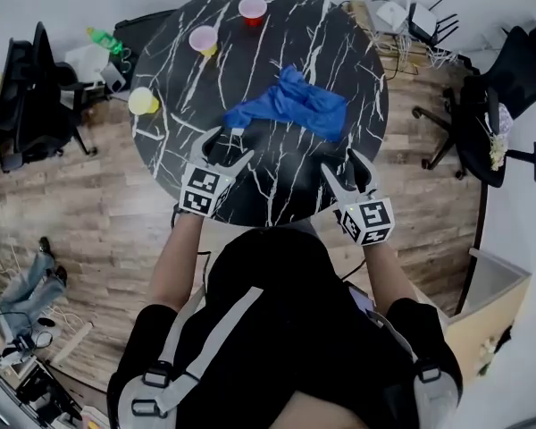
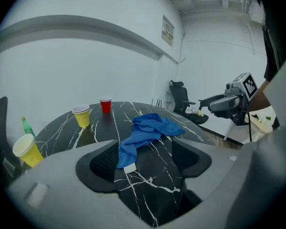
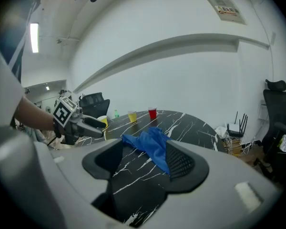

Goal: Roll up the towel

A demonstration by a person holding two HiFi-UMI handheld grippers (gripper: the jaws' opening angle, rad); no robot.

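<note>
A crumpled blue towel (image 1: 290,104) lies on the round black marble table (image 1: 161,141), a little right of its middle. My left gripper (image 1: 232,143) hangs over the table's near left part with its jaws open. The towel's near corner (image 2: 128,154), with a white tag, lies just ahead between them, and the pads do not touch it. My right gripper (image 1: 339,161) is open over the near right part, a short way short of the towel (image 3: 150,144). Each gripper shows in the other's view: the right gripper (image 2: 229,101) and the left gripper (image 3: 78,123).
Three cups stand on the table's far and left side: a red cup (image 1: 252,9), a yellow cup with a pink rim (image 1: 203,40) and a yellow cup (image 1: 143,101) at the left edge. Black office chairs (image 1: 496,105) stand round the table on a wooden floor.
</note>
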